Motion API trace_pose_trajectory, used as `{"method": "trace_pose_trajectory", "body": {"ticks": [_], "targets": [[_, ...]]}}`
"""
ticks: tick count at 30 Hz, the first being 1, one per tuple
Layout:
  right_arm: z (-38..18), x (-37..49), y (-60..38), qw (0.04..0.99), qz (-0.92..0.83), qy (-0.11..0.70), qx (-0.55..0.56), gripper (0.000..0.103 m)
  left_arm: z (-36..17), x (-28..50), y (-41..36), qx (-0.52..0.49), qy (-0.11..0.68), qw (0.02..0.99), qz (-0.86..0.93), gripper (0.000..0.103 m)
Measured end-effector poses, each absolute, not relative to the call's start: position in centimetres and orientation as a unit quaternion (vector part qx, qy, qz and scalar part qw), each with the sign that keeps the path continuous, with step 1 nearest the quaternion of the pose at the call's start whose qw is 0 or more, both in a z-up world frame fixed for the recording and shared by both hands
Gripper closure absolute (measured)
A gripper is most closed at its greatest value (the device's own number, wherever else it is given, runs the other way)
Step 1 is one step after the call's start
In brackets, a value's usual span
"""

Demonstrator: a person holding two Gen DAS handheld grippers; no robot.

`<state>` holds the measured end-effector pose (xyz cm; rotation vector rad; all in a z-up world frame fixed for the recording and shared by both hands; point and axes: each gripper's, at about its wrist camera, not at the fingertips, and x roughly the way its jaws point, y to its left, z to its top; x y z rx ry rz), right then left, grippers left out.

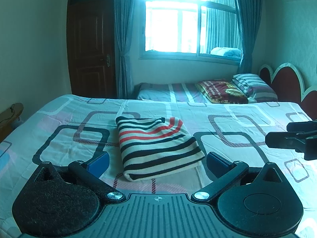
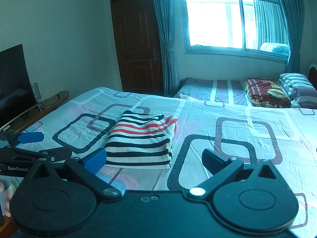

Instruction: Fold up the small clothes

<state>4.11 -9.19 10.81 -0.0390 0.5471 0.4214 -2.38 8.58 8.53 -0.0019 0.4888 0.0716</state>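
A folded striped garment [image 1: 156,146], white with black and red stripes, lies flat on the patterned bed sheet [image 1: 237,123]. It also shows in the right wrist view [image 2: 142,140]. My left gripper [image 1: 157,161] is open and empty, its blue fingertips either side of the garment's near edge, just above the sheet. My right gripper [image 2: 154,160] is open and empty, held to the right of the garment's near corner. The right gripper shows at the right edge of the left wrist view [image 1: 293,138]. The left gripper shows at the left of the right wrist view [image 2: 29,138].
The bed sheet [image 2: 247,138] stretches wide around the garment. A second bed [image 1: 178,93] with a folded blanket [image 1: 221,91] and a pillow [image 1: 253,85] lies behind. A TV [image 2: 13,83] on a wooden stand [image 2: 45,107] is at the left. A door [image 2: 138,43] and a window [image 1: 188,25] are at the back.
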Motion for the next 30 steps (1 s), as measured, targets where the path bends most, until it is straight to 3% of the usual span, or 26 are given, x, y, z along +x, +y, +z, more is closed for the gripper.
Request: {"method": "trace_pose_trajectory", "body": {"ticks": [30], "targets": [[10.4,4.4,-7.9,0.938,0.215,0.269,-0.029,0.001,8.5,-2.8,9.6,-0.002,0.22,0.975,0.031,0.0]]}}
